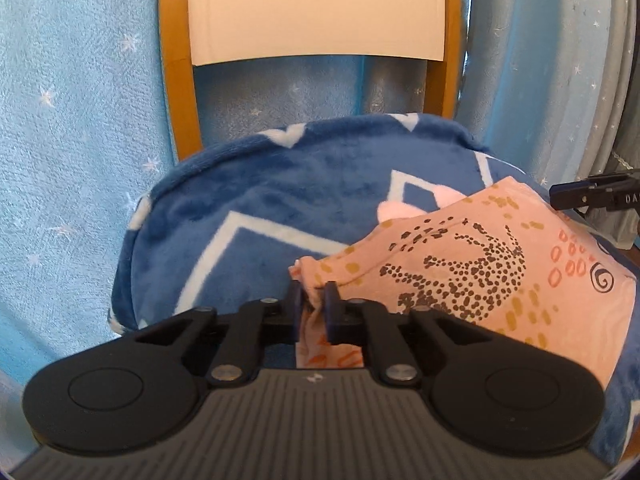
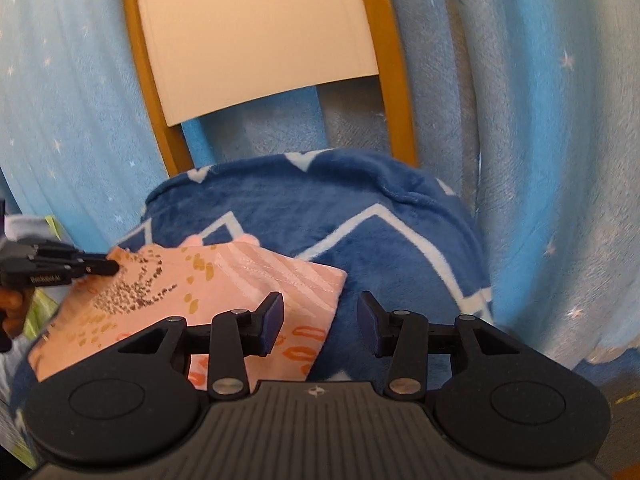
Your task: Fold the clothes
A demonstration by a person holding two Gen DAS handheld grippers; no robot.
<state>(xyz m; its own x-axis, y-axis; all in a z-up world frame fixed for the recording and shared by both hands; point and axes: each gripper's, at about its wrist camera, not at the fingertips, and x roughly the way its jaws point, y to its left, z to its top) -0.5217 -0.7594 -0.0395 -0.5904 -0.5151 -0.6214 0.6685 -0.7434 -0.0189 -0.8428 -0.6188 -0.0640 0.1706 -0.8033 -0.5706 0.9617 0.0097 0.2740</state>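
A pink patterned garment (image 1: 480,264) lies folded on a blue fleece blanket (image 1: 260,200) that covers a chair seat. My left gripper (image 1: 314,304) is shut on the garment's near left corner, and a bunch of pink cloth shows between its fingers. In the right wrist view the same garment (image 2: 224,280) lies at the left, with the left gripper (image 2: 100,268) at its far left edge. My right gripper (image 2: 320,320) stands open just above the garment's right edge and the blanket (image 2: 380,208), with nothing between its fingers. Its tip (image 1: 560,198) shows at the right of the left wrist view.
The chair's white backrest (image 1: 316,8) in a yellow-brown frame (image 1: 180,80) rises behind the seat. Light blue star-patterned curtains (image 1: 80,120) hang all around it. A hand (image 2: 12,312) and a bit of green fabric (image 2: 44,304) show at the far left edge.
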